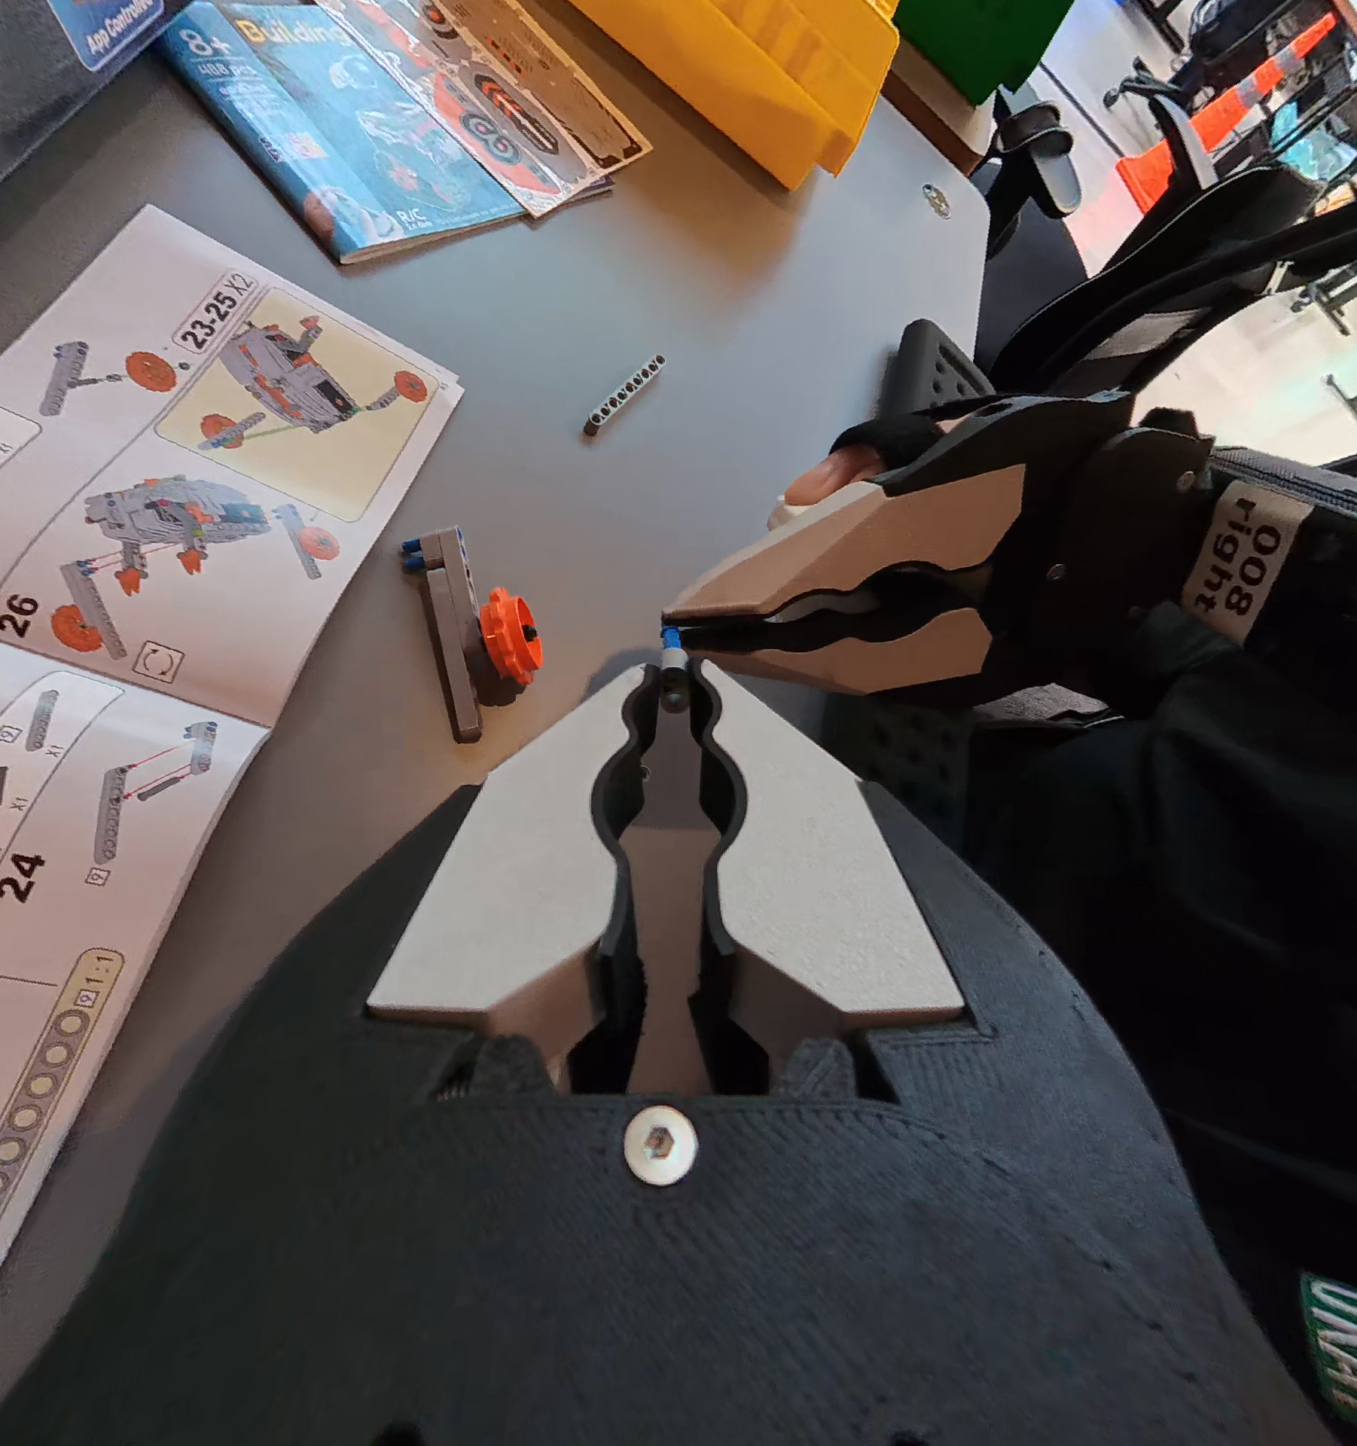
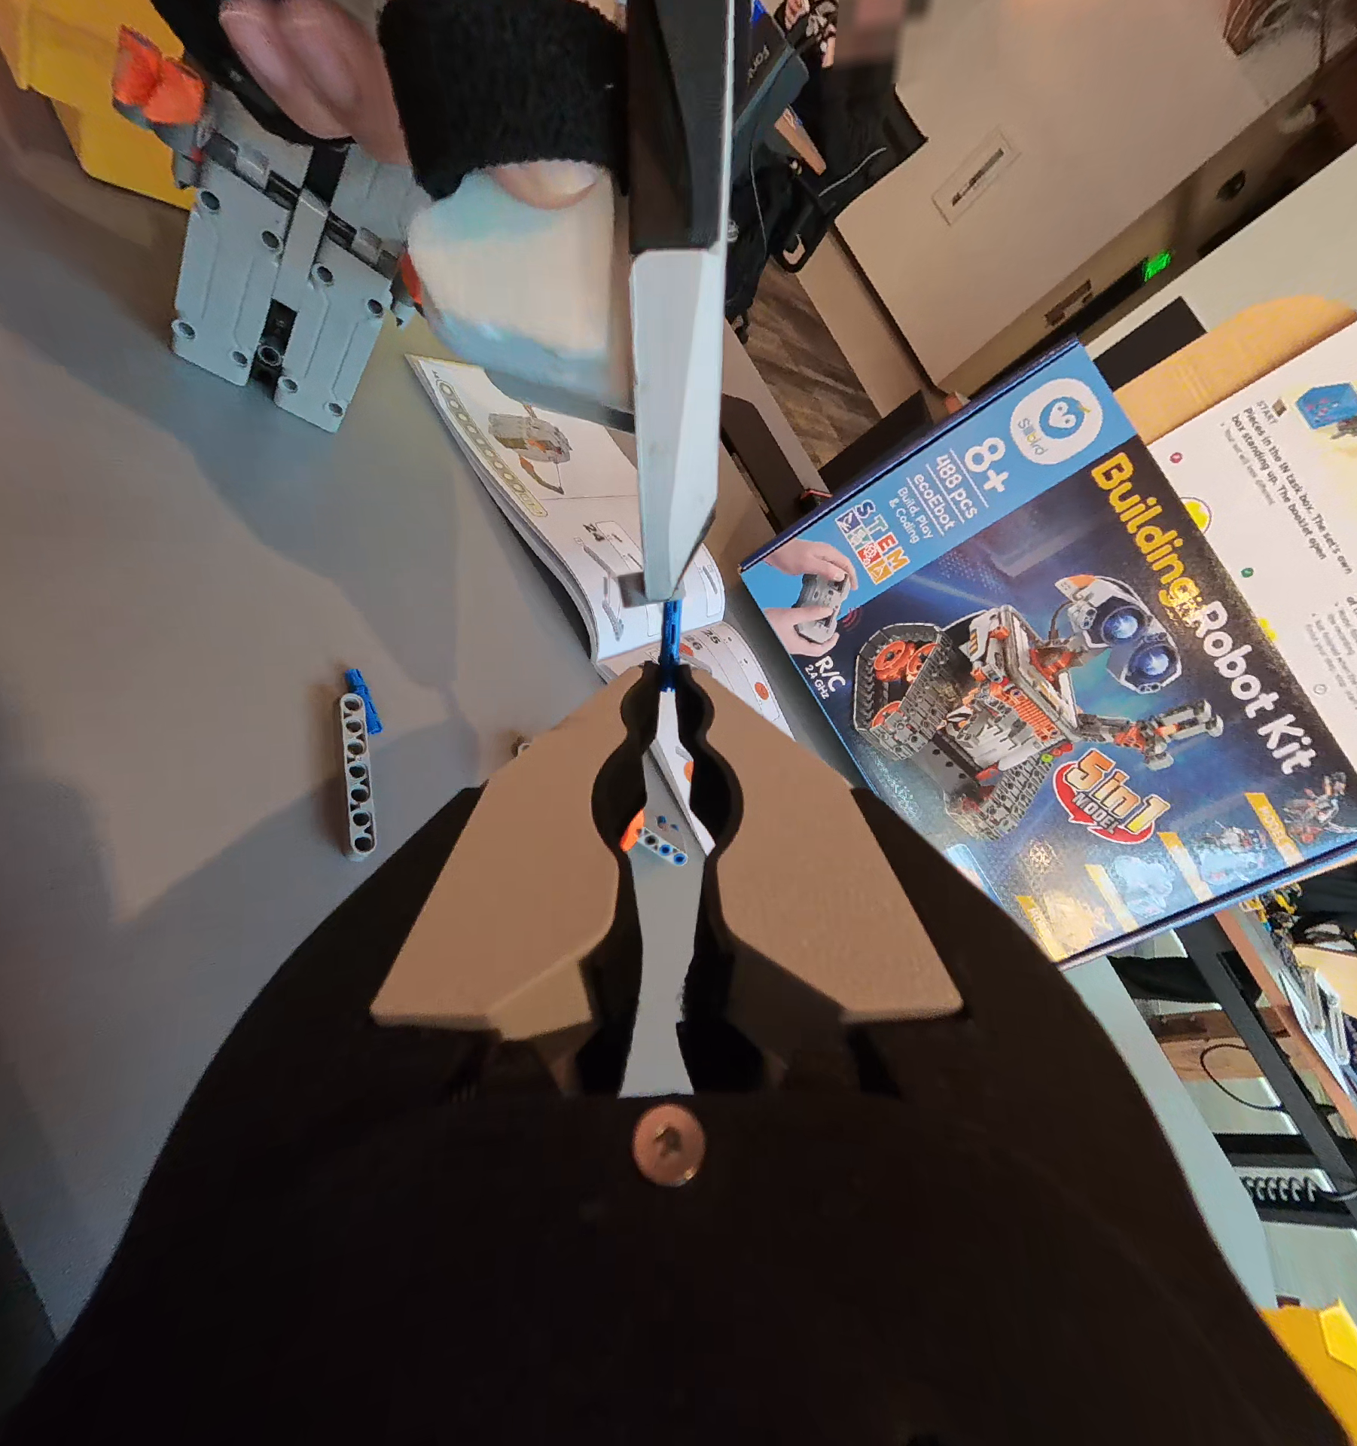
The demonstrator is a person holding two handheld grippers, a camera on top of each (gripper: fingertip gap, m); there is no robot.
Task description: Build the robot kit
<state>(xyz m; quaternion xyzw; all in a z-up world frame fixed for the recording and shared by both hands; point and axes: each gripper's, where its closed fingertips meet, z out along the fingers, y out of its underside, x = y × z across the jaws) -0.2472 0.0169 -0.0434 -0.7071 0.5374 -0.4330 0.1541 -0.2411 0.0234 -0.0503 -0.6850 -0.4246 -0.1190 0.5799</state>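
Note:
My left gripper is shut on a small grey connector with a blue pin sticking out of its far end. My right gripper is shut on that blue pin; it comes in from the right in the left wrist view. The two grippers meet tip to tip above the grey table. In the right wrist view the left gripper comes down from above with a gloved hand behind it.
A grey beam with an orange gear lies left of the tips. A short grey beam lies farther off. An open instruction booklet, a blue kit box, a grey robot assembly and a yellow bin surround them. Less than 4 cm separates the two grippers' tips. Left tips and right tips are each some 20 cm from the grey robot assembly.

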